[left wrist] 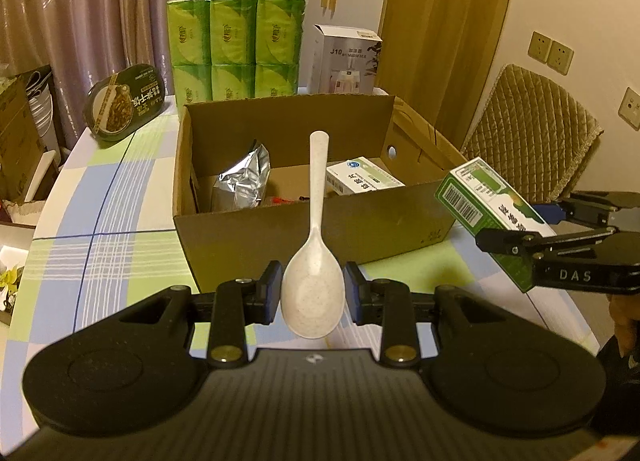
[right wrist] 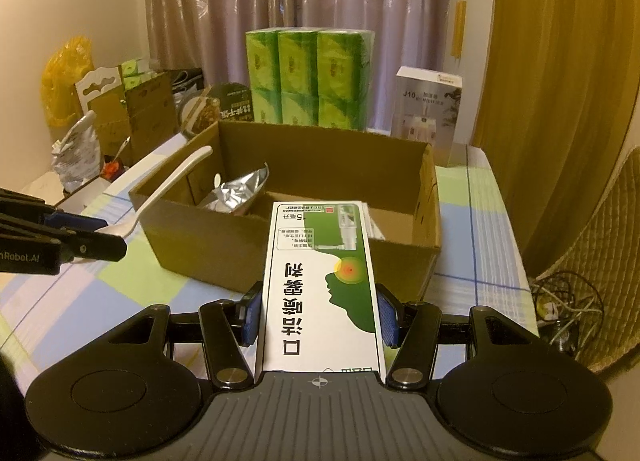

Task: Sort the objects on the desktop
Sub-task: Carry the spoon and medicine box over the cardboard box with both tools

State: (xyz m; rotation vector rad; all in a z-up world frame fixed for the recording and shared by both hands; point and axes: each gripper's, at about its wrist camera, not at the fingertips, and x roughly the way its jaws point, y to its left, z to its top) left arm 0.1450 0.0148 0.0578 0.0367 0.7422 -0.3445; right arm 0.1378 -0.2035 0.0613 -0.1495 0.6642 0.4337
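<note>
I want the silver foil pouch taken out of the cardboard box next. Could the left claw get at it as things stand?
Probably not yet. The left claw is shut on the white spoon, so it has nothing free to grab with. The foil pouch itself lies uncovered in the open-topped cardboard box.

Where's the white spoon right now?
The white spoon is clamped by its bowl in the left gripper, handle pointing ahead over the near wall of the cardboard box; the right wrist view shows it at left.
</note>
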